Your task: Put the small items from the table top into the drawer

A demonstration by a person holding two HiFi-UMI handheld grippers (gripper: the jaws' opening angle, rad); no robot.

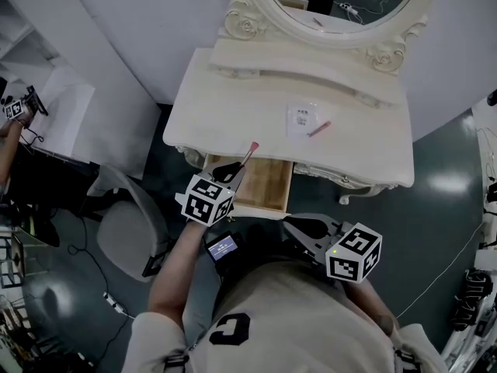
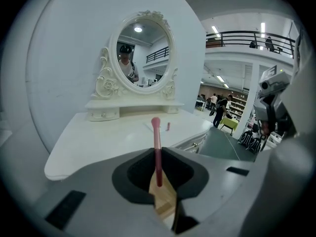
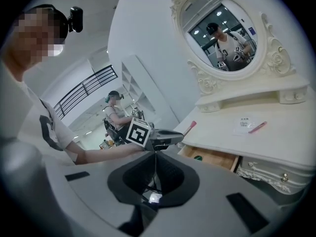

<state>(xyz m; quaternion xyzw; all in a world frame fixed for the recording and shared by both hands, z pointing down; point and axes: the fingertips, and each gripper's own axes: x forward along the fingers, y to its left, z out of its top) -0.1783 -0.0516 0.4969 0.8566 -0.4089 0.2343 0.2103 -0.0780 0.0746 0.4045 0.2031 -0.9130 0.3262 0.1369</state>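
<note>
My left gripper [image 1: 229, 170] hangs over the left part of the open wooden drawer [image 1: 264, 183], shut on a pink make-up brush [image 1: 249, 155]. In the left gripper view the brush [image 2: 156, 147] stands up between the closed jaws [image 2: 158, 168], with the drawer's wood [image 2: 164, 200] below. A clear packet [image 1: 302, 119] and a small pink stick [image 1: 318, 129] lie on the white dressing table [image 1: 233, 107]. My right gripper [image 1: 301, 226] is held back from the table, near my body, shut with nothing in it [image 3: 155, 154]. The right gripper view also shows the drawer [image 3: 213, 157], packet [image 3: 245, 124] and stick [image 3: 257, 127].
An oval mirror [image 1: 342, 6] on a raised shelf stands at the back of the table. A grey chair [image 1: 128, 224] is at the left. Another person [image 3: 114, 117] is behind, and a carved front panel [image 3: 276, 177] lies to the drawer's right.
</note>
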